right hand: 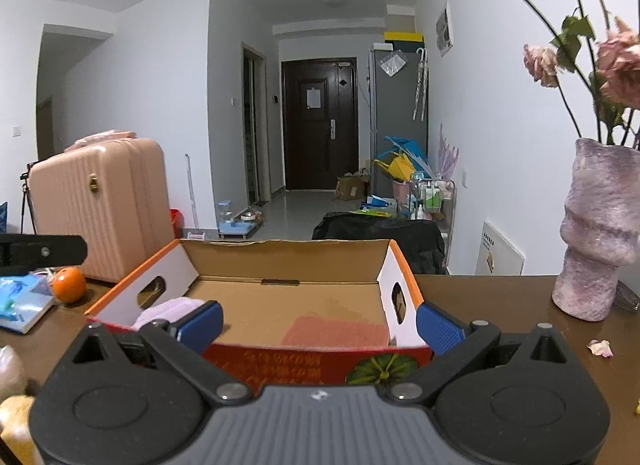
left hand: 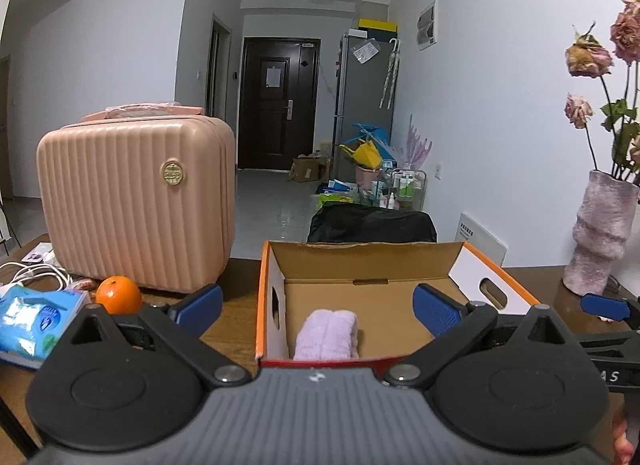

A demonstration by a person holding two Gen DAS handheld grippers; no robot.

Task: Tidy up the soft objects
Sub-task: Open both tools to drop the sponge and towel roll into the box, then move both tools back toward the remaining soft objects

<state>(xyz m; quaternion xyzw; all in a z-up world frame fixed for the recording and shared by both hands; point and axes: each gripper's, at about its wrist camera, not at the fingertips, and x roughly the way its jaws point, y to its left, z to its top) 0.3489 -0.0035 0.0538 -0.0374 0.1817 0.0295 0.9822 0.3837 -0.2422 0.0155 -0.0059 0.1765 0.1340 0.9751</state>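
The left gripper (left hand: 318,311) hangs released over the near wall of the open orange-edged cardboard box (left hand: 262,285), its 2 blue pads spread wide, empty. The right gripper (right hand: 320,325) is likewise released. A folded lilac towel (left hand: 326,333) lies inside the box at 12 o'clock, near its left wall. At 10 o'clock sits a round orange fruit (left hand: 119,295), a ribbed pink hard-shell case (left hand: 136,201) behind it. At 2 o'clock stands a mottled pink vase (left hand: 600,233).
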